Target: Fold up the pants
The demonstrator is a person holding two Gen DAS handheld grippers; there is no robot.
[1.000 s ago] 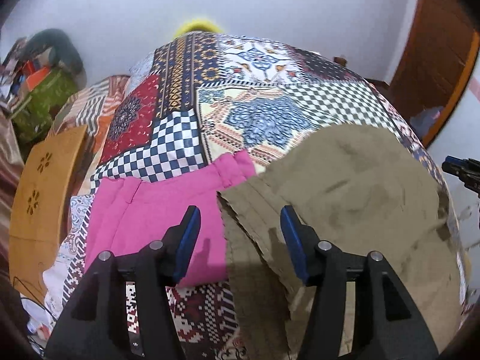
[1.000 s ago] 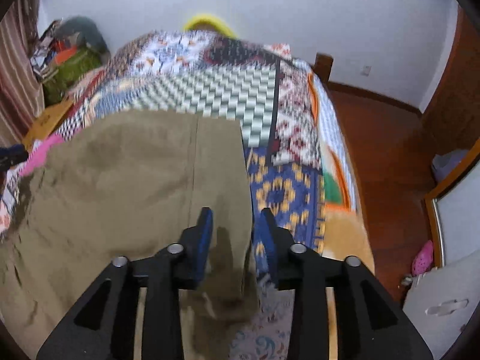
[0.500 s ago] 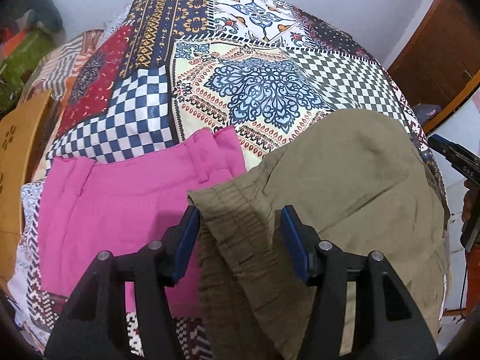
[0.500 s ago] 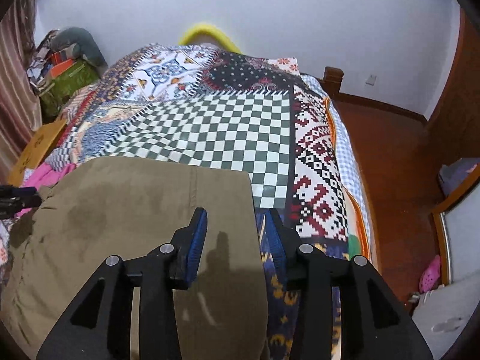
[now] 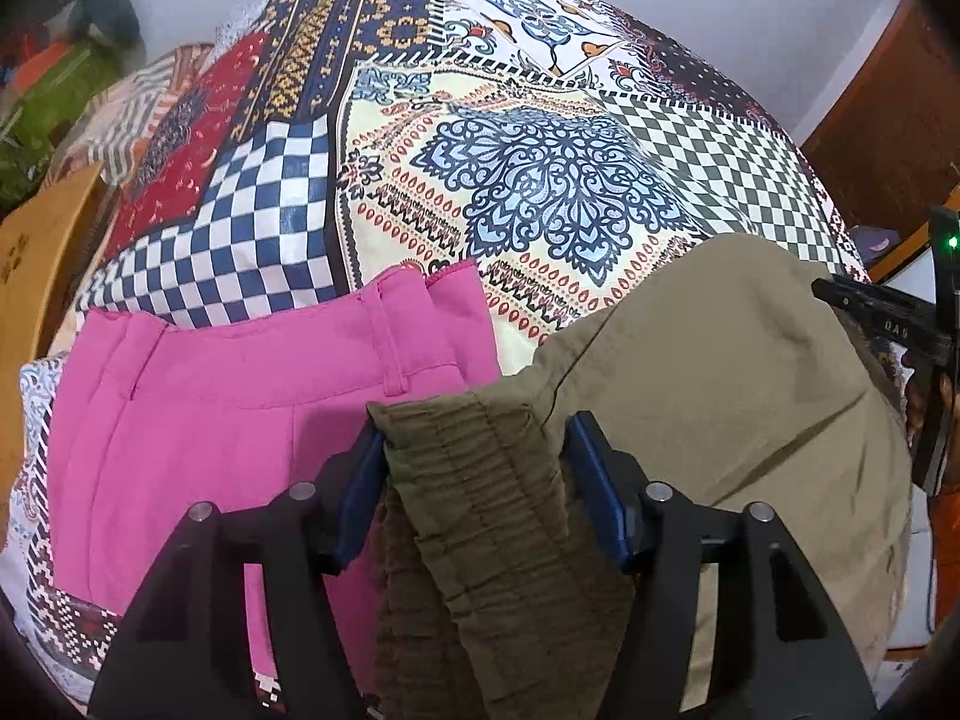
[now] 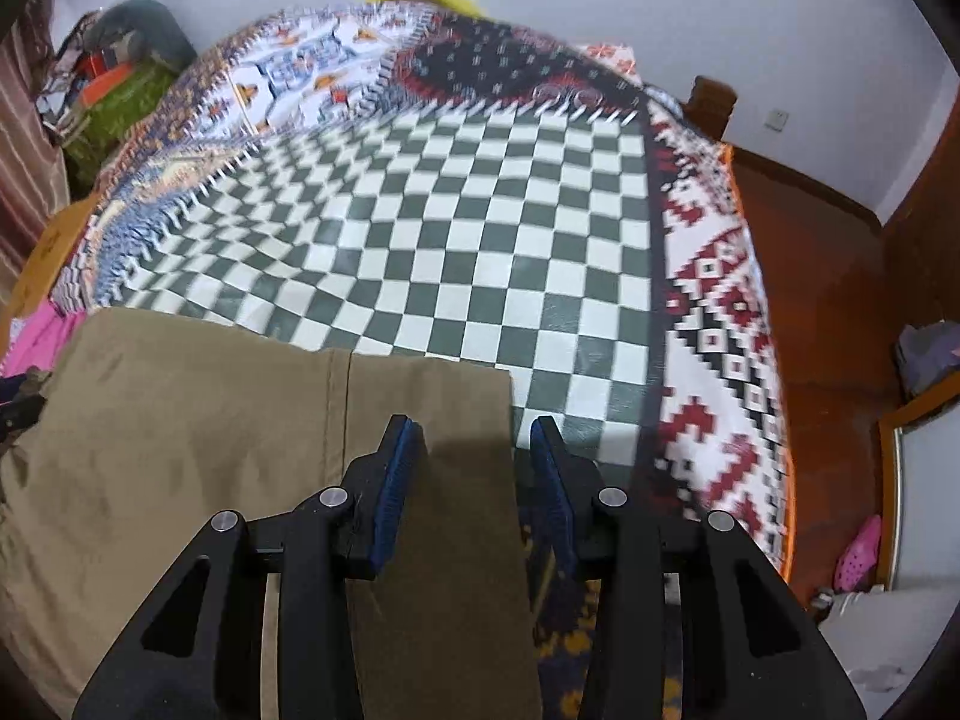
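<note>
Olive pants (image 5: pixel 720 396) now lifted off the bed (image 5: pixel 540 180); left tool (image 5: pixel 474 468) and right tool (image 6: pixel 471 468), both spread, straddle waistband (image 5: pixel 480 480) and hem; fold beginning.

A patchwork bedspread (image 5: pixel 540 192) covers the bed, all checks, florals and geometric blocks, with the green-and-white checkered patch (image 6: pixel 456 264) filling the right wrist view. Folded pink trousers (image 5: pixel 228 420) lie flat on it at the left. A wooden board (image 5: pixel 42 252) stands beside the bed's left edge (carved flower cutouts on it). Green bag (image 6: pixel 114 102) off in the far corner, pink slipper (image 6: pixel 861 552) down on the wood floor (image 6: pixel 822 300).
</note>
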